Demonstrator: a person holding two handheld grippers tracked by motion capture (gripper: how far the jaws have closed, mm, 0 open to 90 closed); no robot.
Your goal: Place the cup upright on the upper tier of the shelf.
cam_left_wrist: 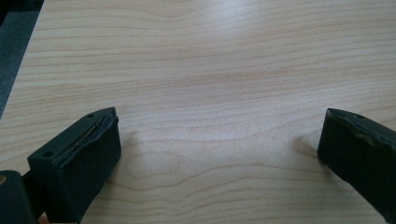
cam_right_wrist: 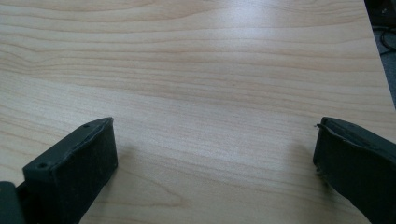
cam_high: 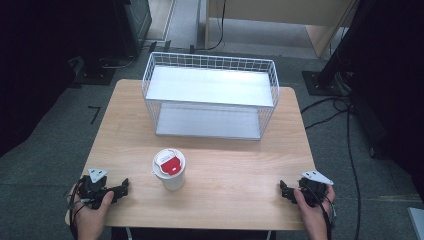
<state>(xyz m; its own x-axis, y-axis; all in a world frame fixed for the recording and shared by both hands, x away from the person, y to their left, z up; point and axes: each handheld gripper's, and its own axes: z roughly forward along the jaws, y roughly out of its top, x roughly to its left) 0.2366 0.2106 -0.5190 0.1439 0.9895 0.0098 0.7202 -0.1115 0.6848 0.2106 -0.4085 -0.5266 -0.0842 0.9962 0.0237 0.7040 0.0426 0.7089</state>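
A white paper cup [cam_high: 170, 170] with a white and red lid stands upright near the middle front of the wooden table [cam_high: 225, 165]. Behind it sits a white wire basket rack [cam_high: 210, 95] with two shelves. My left gripper [cam_high: 122, 187] rests at the table's front left corner, open, with bare wood between its jaws [cam_left_wrist: 219, 135]. My right gripper [cam_high: 284, 189] rests at the front right, also open, nothing between its jaws [cam_right_wrist: 215, 140]. Both grippers are well apart from the cup.
Grey carpet surrounds the table. Dark stands and cables [cam_high: 345, 115] lie on the floor to the right, and dark equipment [cam_high: 115, 30] stands at the back left. A wooden furniture piece [cam_high: 280, 15] is at the back.
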